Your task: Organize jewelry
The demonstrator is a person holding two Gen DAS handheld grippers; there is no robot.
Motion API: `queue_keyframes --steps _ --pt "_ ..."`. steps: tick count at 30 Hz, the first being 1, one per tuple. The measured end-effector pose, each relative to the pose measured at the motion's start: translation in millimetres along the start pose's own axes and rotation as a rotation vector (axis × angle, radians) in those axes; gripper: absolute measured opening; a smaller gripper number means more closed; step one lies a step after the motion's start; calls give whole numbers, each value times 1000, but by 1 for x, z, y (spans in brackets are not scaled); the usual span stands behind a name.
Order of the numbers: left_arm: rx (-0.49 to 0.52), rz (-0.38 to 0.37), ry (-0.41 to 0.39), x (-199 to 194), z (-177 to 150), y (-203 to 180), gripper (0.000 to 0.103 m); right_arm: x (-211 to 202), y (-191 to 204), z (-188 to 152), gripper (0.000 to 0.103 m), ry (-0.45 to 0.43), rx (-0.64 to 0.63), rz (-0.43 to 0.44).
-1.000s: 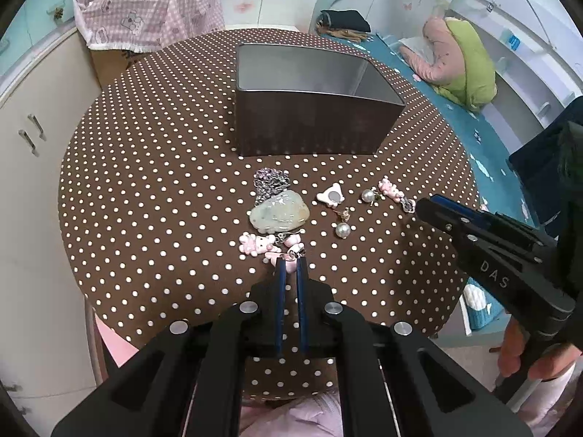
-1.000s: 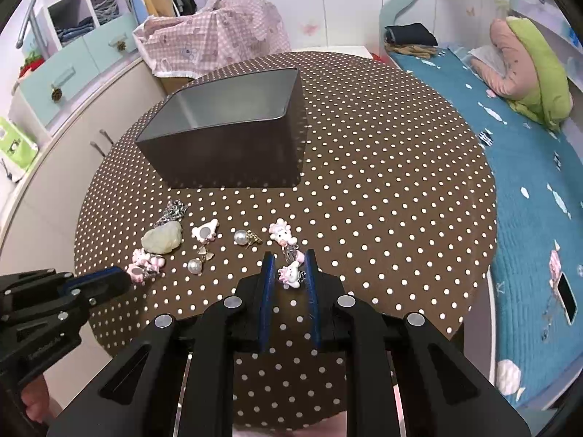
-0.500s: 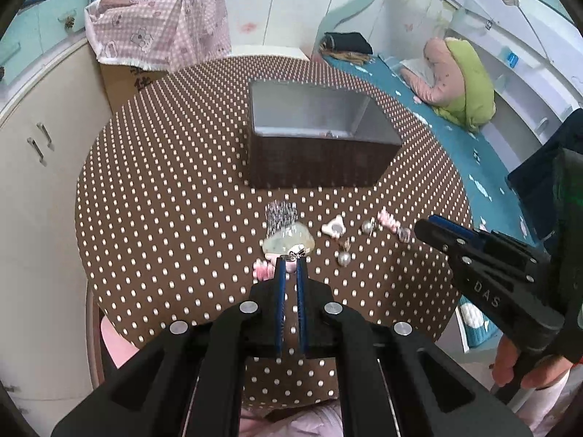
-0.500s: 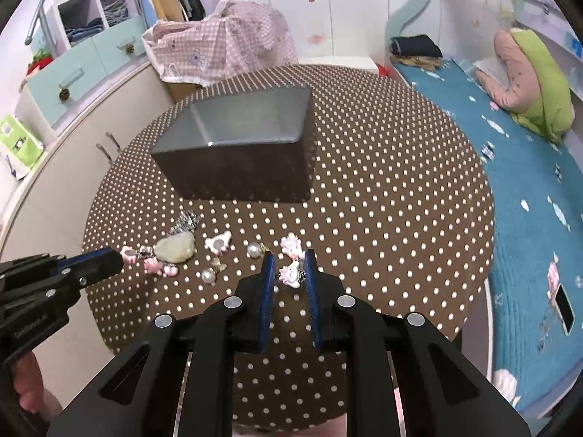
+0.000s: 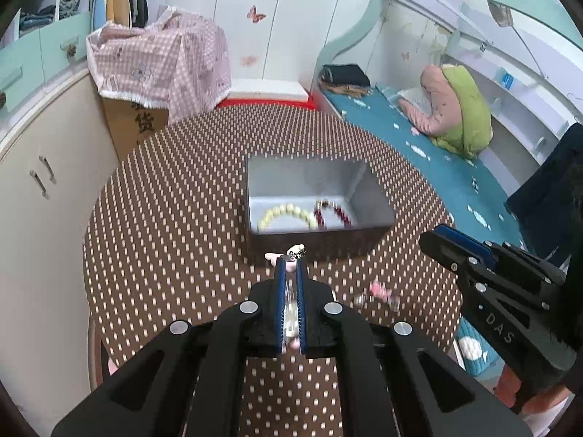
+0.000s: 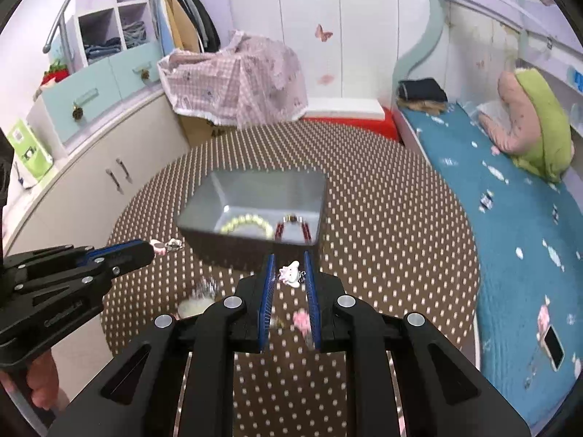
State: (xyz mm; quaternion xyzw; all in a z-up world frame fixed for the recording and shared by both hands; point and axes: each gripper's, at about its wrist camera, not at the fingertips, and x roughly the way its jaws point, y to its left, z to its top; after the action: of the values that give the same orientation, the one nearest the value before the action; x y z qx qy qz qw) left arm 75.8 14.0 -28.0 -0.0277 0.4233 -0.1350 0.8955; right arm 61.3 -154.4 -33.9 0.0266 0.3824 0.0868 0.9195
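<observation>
A dark box (image 5: 317,215) with a grey inside stands mid-table; it also shows in the right wrist view (image 6: 255,215). In it lie a pale yellow bead bracelet (image 5: 288,213) and a dark red bead bracelet (image 5: 333,213). My left gripper (image 5: 290,273) is shut on a pink charm piece (image 5: 288,258), held in the air before the box's near wall; the piece also shows in the right wrist view (image 6: 165,245). My right gripper (image 6: 288,276) is shut on a white-pink charm (image 6: 289,276), lifted near the box.
The round table has a brown polka-dot cloth (image 5: 164,218). On it lie a pink charm with a pearl (image 5: 377,293), a pale stone pendant (image 6: 193,306) and a silver chain (image 6: 204,286). A cupboard stands left, a teal bed right.
Both grippers have risen off the table with their charms and moved towards the box. The box's inside with the bracelets has come into view.
</observation>
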Motion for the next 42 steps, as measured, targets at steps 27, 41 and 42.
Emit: queue_keyframes --steps 27,41,42 --pt "-34 20 8 51 57 6 45 67 -10 61 44 36 67 28" --pt "-22 39 19 45 47 6 46 61 -29 52 67 23 108 -34" --pt "-20 39 19 44 46 6 46 59 -29 50 67 24 107 -35"
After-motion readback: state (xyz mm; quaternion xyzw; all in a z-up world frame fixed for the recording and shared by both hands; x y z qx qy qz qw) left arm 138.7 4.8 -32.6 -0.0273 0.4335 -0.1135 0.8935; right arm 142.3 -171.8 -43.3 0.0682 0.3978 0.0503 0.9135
